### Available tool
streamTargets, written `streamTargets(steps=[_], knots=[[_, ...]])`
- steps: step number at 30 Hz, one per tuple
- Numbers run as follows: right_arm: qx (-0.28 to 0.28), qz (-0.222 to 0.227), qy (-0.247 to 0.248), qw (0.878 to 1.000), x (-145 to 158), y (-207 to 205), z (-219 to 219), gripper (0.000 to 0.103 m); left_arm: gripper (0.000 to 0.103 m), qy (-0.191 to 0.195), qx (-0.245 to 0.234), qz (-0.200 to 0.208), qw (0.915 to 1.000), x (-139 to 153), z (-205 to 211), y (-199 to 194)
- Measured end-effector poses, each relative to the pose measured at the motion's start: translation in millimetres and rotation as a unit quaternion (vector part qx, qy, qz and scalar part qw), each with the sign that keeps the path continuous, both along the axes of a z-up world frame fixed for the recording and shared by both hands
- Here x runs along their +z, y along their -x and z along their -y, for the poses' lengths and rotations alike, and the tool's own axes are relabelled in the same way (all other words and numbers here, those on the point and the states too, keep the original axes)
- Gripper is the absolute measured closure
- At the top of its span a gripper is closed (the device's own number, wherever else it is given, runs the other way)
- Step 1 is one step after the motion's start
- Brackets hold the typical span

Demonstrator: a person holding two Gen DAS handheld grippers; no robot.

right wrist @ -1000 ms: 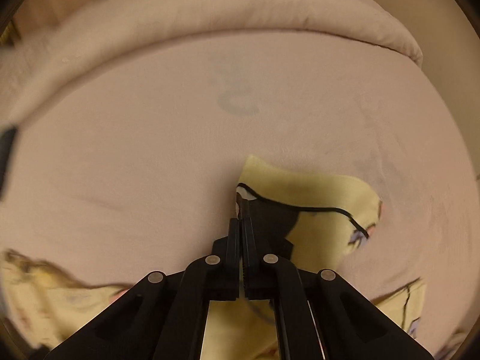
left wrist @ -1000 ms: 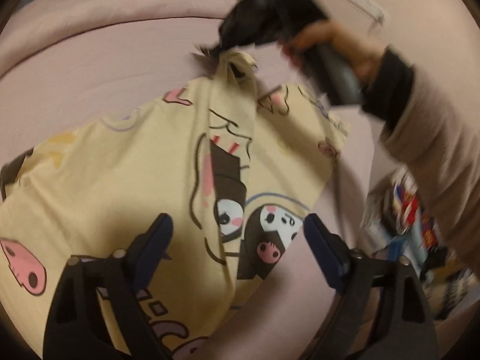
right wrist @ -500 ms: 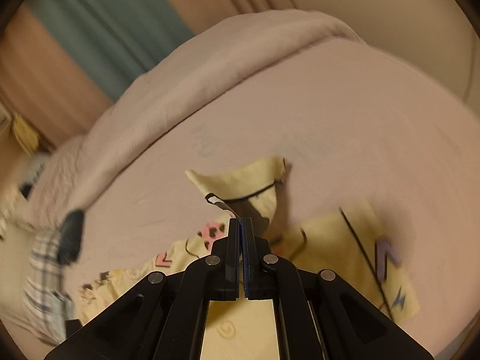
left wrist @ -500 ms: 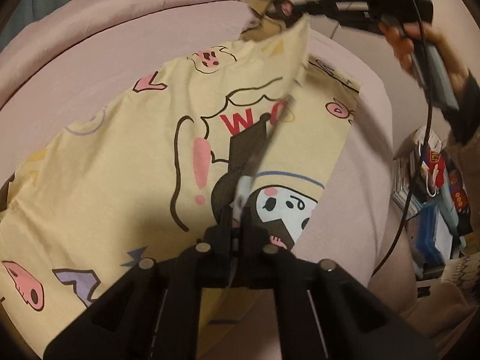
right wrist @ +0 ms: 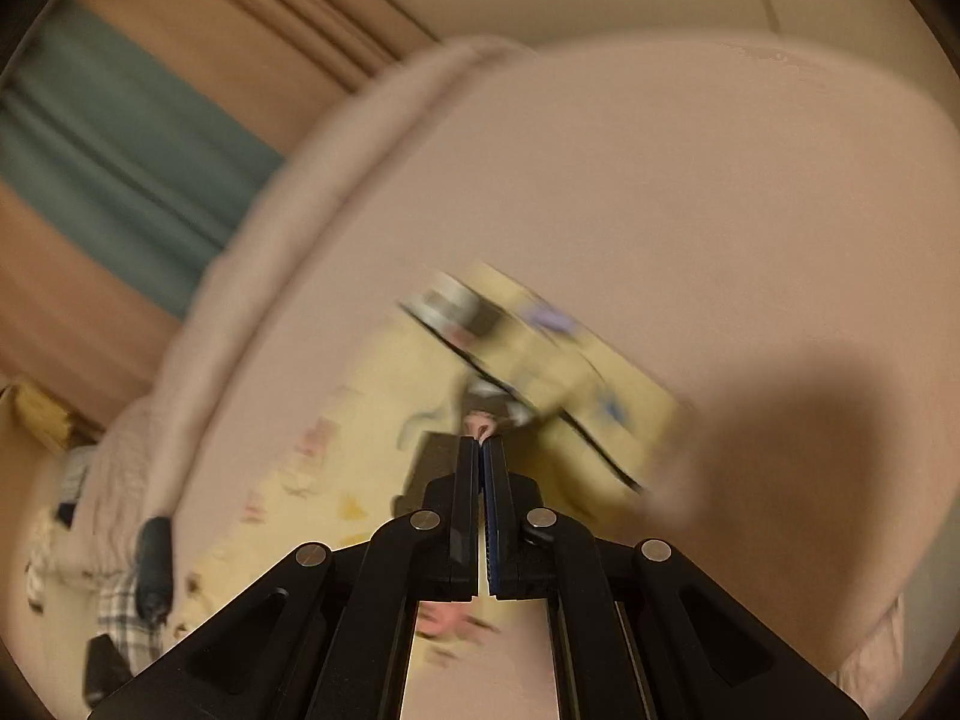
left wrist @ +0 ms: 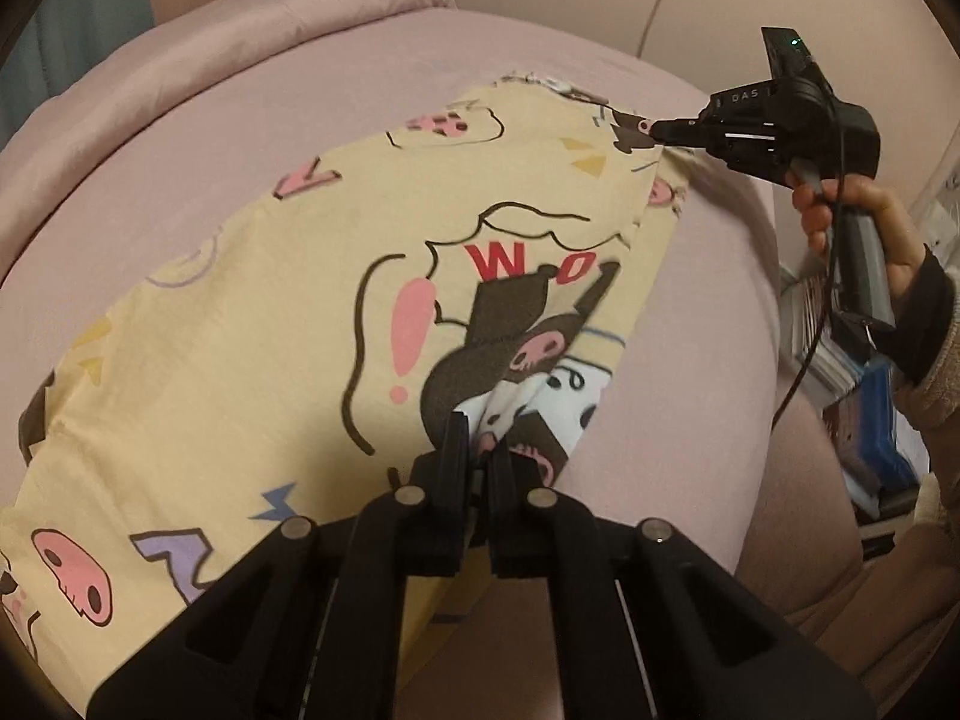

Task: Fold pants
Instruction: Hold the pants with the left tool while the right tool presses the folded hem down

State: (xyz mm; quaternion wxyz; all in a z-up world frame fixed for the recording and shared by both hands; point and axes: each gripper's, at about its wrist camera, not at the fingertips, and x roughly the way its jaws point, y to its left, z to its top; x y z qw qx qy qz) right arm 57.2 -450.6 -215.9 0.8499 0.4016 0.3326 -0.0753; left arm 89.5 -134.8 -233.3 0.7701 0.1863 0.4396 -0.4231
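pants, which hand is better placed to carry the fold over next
Right. The right gripper holds the far corner of the pants raised and free; the left gripper pinches the near edge low by the bed, anchoring it.

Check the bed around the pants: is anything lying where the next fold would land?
Nothing visible does. Both hand-held grippers, left and right, are already shut on the yellow printed pants, and the pink bedspread beyond the pants is bare in both views.

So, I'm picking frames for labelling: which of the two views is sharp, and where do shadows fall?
Left wrist view: sharp, fisheye-curved; the pants print reads clearly, with shadow beside the left gripper. Right wrist view: motion-blurred, print smeared; only the right gripper is crisp, and a dark shadow lies on the bedcover.
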Motion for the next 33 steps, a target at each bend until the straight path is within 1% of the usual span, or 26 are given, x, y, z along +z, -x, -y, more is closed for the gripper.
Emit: streamTargets(steps=[1,2,4,7,9,10,11,13,14,15,19,22,24,25,27,28,29,31,32,33], knots=[[-0.004,0.004,-0.002,1.000,-4,2,0,0.101,0.099,-0.005,-0.003,0.004,1.0000,-1,1,1],[-0.010,0.014,0.007,1.000,-3,4,-1,0.101,0.099,-0.006,-0.003,0.004,1.0000,0,2,1],[-0.011,0.029,0.015,0.999,2,2,-4,0.101,0.099,-0.005,0.001,-0.005,1.0000,0,2,-2],[-0.021,0.048,0.046,0.998,22,11,-7,0.101,0.099,0.004,0.000,-0.008,1.0000,7,0,-4],[-0.046,0.064,0.084,0.993,36,25,-3,0.101,0.099,0.005,-0.007,-0.003,1.0000,10,0,0],[-0.059,0.066,0.092,0.992,39,31,3,0.101,0.099,0.004,-0.011,-0.007,0.9999,10,1,1],[-0.060,0.063,0.090,0.992,39,36,8,0.101,0.099,0.003,-0.015,-0.011,0.9998,8,2,2],[-0.061,0.037,0.080,0.994,30,39,17,0.101,0.099,0.001,-0.017,-0.016,0.9997,6,4,3],[-0.047,0.035,0.064,0.996,25,39,18,0.101,0.099,-0.001,-0.018,-0.017,0.9997,5,5,4],[-0.031,0.036,0.050,0.998,22,38,17,0.101,0.099,-0.002,-0.017,-0.017,0.9997,4,6,4],[-0.021,0.052,0.000,0.998,13,35,19,0.100,0.099,-0.009,-0.016,-0.015,0.9997,4,8,4],[-0.020,0.044,-0.032,0.998,2,21,24,0.100,0.099,-0.014,-0.015,-0.017,0.9997,3,10,2],[-0.022,0.025,-0.050,0.998,-6,13,27,0.100,0.099,-0.014,-0.013,-0.018,0.9997,2,9,1],[-0.022,0.024,-0.059,0.998,-10,10,28,0.100,0.099,-0.014,-0.011,-0.020,0.9996,1,9,1],[-0.023,0.003,-0.080,0.996,-18,3,29,0.099,0.099,-0.012,-0.010,-0.023,0.9996,1,9,0],[-0.025,-0.004,-0.088,0.996,-20,2,30,0.095,0.099,-0.012,-0.010,-0.023,0.9996,1,9,0],[-0.027,-0.007,-0.094,0.995,-21,2,31,0.087,0.099,-0.011,-0.009,-0.025,0.9996,1,9,-1],[-0.033,0.000,-0.115,0.993,-22,4,33,0.080,0.099,-0.010,-0.009,-0.027,0.9996,1,9,-2],[-0.039,0.002,-0.127,0.991,-22,5,35,0.078,0.099,-0.010,-0.008,-0.027,0.9995,1,9,-2],[-0.042,0.002,-0.129,0.991,-21,6,36,0.077,0.099,-0.009,-0.007,-0.028,0.9995,1,9,-3]])
